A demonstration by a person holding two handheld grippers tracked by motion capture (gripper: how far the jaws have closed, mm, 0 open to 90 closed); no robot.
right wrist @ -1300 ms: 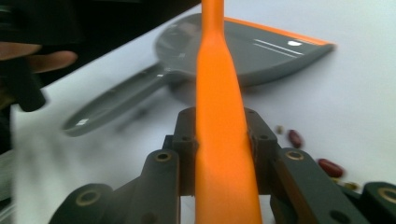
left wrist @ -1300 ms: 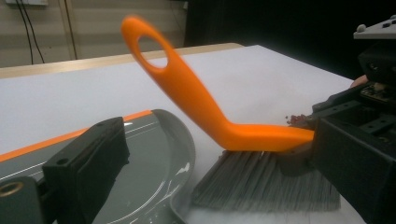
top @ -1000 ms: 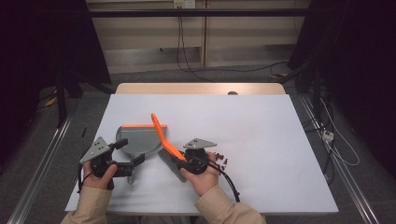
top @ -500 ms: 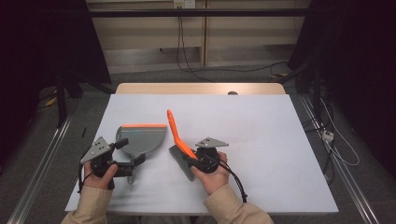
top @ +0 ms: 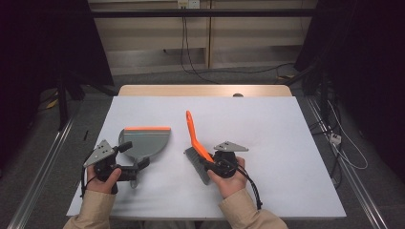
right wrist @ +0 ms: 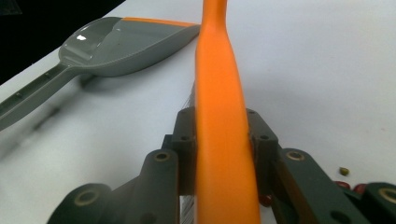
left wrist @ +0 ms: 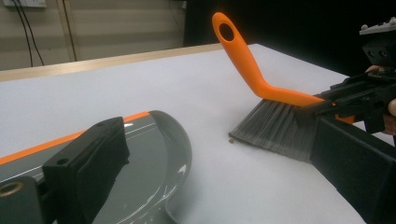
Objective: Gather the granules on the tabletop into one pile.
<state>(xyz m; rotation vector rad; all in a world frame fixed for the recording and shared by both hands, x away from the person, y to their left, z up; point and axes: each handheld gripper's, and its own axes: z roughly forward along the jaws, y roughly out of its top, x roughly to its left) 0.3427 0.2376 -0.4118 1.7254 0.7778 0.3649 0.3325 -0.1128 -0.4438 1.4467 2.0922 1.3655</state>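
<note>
One orange-handled, grey-bristled brush [top: 196,143]

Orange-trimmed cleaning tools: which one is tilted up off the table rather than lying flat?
The brush, clamped in the right gripper, its orange handle slanting upward. The dustpan lies flat by the left gripper.

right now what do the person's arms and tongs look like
Both sleeves are tan. The left tongs and the right tongs are black, each topped by a grey three-cornered plate with small holes. A black cable trails from the right one.
</note>
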